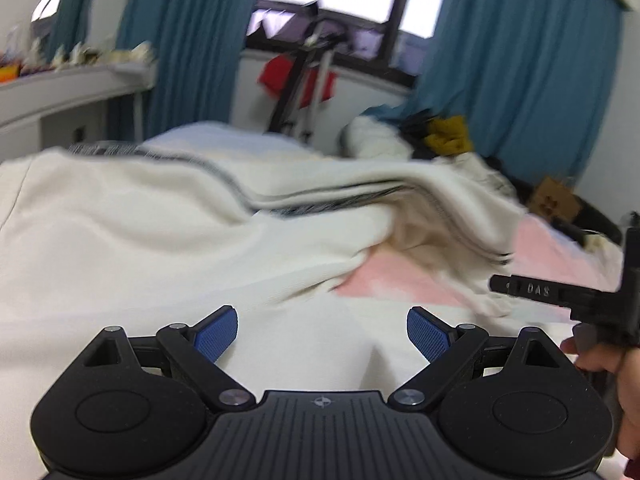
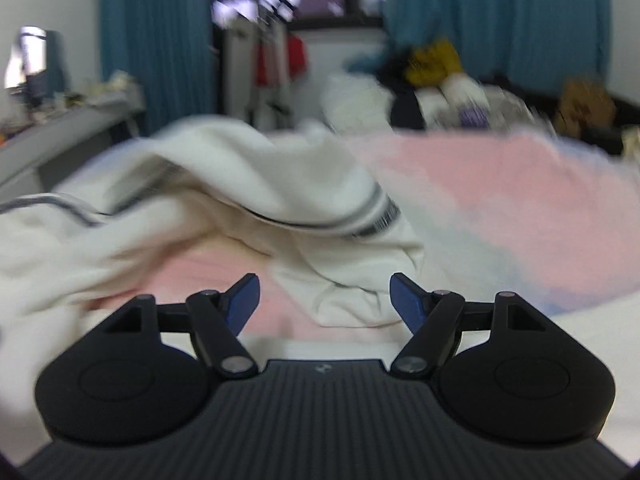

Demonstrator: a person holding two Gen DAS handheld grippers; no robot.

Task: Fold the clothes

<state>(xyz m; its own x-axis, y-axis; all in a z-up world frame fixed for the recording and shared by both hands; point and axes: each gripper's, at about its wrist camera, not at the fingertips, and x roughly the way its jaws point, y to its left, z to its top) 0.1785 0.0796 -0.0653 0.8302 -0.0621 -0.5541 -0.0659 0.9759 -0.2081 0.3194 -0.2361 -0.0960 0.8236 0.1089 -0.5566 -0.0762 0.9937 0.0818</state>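
A cream garment point(image 1: 160, 220) with dark stripes lies rumpled across the bed, on a pink and white sheet point(image 1: 384, 276). My left gripper point(image 1: 322, 332) hangs open just over the garment's near part, with nothing between its blue pads point(image 1: 216, 334). At the right edge of the left wrist view is the right gripper's black body point(image 1: 560, 292), held by a hand point(image 1: 600, 360). In the right wrist view the garment point(image 2: 224, 168) humps up, and a folded end of it point(image 2: 348, 300) lies between and just ahead of my right gripper point(image 2: 326, 304). That gripper is open and its pads are clear of the cloth.
A pile of clothes with a yellow piece point(image 1: 448, 136) point(image 2: 432, 60) sits at the far end of the bed. A drying rack with red items point(image 1: 304, 80) stands under the window between teal curtains point(image 1: 180, 40). A cluttered desk point(image 1: 60, 84) is at the left.
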